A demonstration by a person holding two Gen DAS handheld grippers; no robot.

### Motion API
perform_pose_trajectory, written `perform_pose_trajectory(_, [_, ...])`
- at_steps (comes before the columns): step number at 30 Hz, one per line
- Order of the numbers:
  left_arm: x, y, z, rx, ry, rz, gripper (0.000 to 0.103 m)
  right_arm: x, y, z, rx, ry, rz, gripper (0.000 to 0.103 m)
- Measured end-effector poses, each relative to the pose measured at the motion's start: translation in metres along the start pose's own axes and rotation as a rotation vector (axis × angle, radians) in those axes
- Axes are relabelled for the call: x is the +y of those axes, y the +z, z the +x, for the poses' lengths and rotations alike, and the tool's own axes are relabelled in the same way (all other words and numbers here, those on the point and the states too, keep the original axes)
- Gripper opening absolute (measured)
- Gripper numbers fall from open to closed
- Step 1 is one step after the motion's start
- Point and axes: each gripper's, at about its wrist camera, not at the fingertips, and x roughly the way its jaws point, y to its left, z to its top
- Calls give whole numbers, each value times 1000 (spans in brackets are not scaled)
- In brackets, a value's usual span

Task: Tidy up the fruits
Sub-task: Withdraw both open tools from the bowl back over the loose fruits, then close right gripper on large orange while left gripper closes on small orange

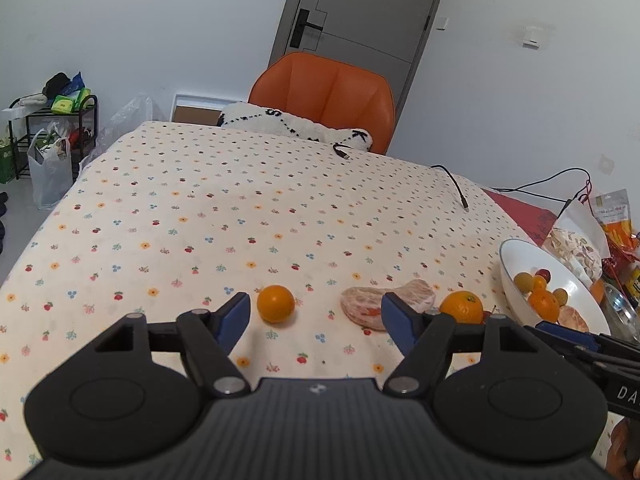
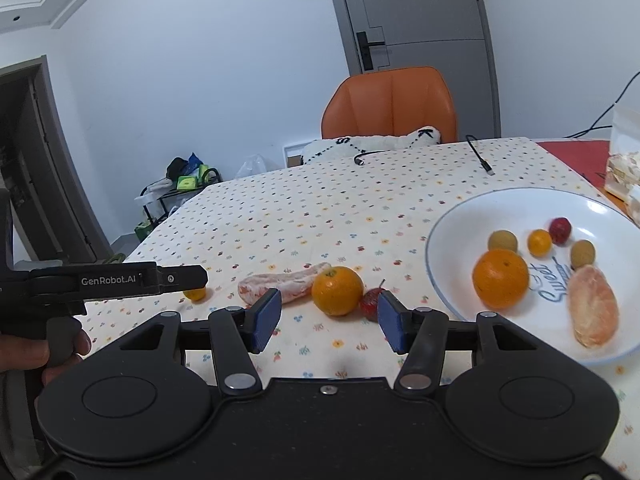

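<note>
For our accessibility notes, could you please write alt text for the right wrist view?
The open right gripper faces an orange and strawberry on a floral tablecloth, with a peeled citrus piece behind. To the right, a white bowl holds more fruit.

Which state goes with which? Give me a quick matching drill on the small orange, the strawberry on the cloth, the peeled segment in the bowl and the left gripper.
1. small orange
2. strawberry on the cloth
3. peeled segment in the bowl
4. left gripper

A. open, holding nothing
B. on white ceramic
C. alone, leftmost on the cloth
D. beside the large orange

Pairs: 1-C, 2-D, 3-B, 4-A
</note>
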Motion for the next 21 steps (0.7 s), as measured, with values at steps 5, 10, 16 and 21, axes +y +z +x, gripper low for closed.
perform_pose_trajectory(5, [3, 4, 8, -6, 14, 0, 66, 4, 5, 12, 1, 1, -16, 53])
perform_pose_trajectory(10, [7, 7, 19, 5, 22, -7, 58, 8, 9, 25, 11, 2, -33, 49])
perform_pose_trajectory(16, [13, 5, 29, 27, 41, -18, 49, 11, 12, 37, 16, -7, -59, 48])
perform_pose_trajectory(21, [18, 2, 32, 29, 50, -32, 36, 10, 8, 46, 44, -29, -61, 48])
